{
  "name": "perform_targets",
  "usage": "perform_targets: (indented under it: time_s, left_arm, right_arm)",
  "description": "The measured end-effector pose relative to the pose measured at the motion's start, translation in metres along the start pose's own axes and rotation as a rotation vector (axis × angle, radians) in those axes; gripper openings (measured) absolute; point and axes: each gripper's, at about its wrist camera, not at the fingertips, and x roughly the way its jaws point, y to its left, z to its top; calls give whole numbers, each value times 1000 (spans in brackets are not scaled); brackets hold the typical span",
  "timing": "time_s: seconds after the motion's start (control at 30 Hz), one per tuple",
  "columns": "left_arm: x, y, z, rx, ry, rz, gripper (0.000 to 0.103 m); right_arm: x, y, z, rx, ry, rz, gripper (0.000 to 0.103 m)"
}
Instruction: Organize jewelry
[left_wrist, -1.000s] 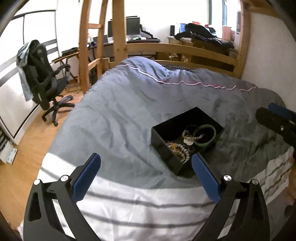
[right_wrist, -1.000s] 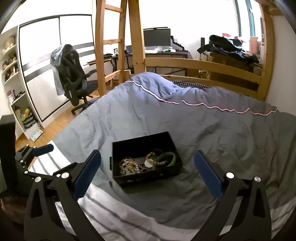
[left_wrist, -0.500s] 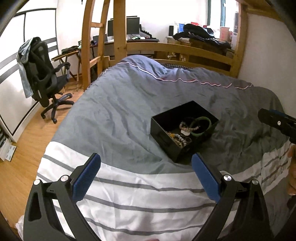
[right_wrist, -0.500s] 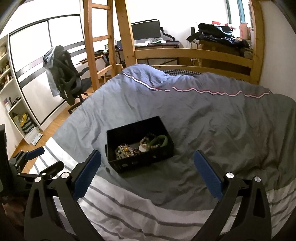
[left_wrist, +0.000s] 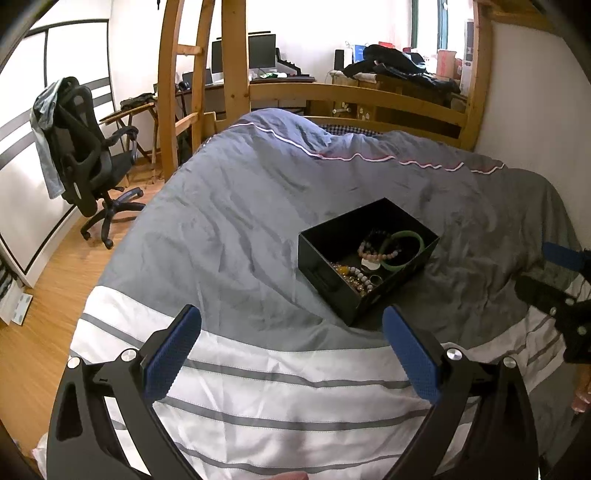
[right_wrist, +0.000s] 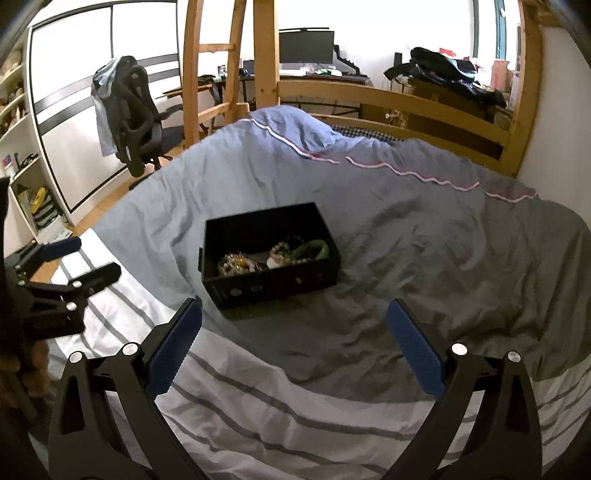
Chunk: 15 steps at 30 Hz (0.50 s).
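- Jewelry (left_wrist: 373, 258) heaped inside a black open box (left_wrist: 325, 254), resting on the grey duvet (left_wrist: 229, 221) near the middle of the bed.
- Among the pieces: green bangle (left_wrist: 404, 251) toward the far right of the box, pink bead bracelet (left_wrist: 376, 251) touching it, amber and pale beads (left_wrist: 349, 275) at the near end.
- Same box seen from the right wrist view (right_wrist: 269, 284), with the bangle (right_wrist: 314, 249) at its right and the bead tangle (right_wrist: 236, 264) at its left.
- Left gripper (left_wrist: 291, 350) spread wide, holding nothing, poised above the white striped sheet (left_wrist: 277, 398), near and left of the box.
- Right gripper (right_wrist: 295, 347) also spread wide and empty, poised over the duvet edge, with the box just beyond and slightly left of centre.
- Both pairs of blue pads (left_wrist: 173, 354) clear of the box.
- Wooden bed frame (left_wrist: 369, 99) at the far end; black office chair (left_wrist: 88, 162) far left on the wooden floor.
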Motion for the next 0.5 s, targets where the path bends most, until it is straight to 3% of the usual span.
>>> perform_targets:
  time_s: [0.5]
  left_arm:
    - [0, -13, -2, 48, -4, -2, 97]
  right_arm:
    - [6, -2, -4, 25, 24, 2, 99]
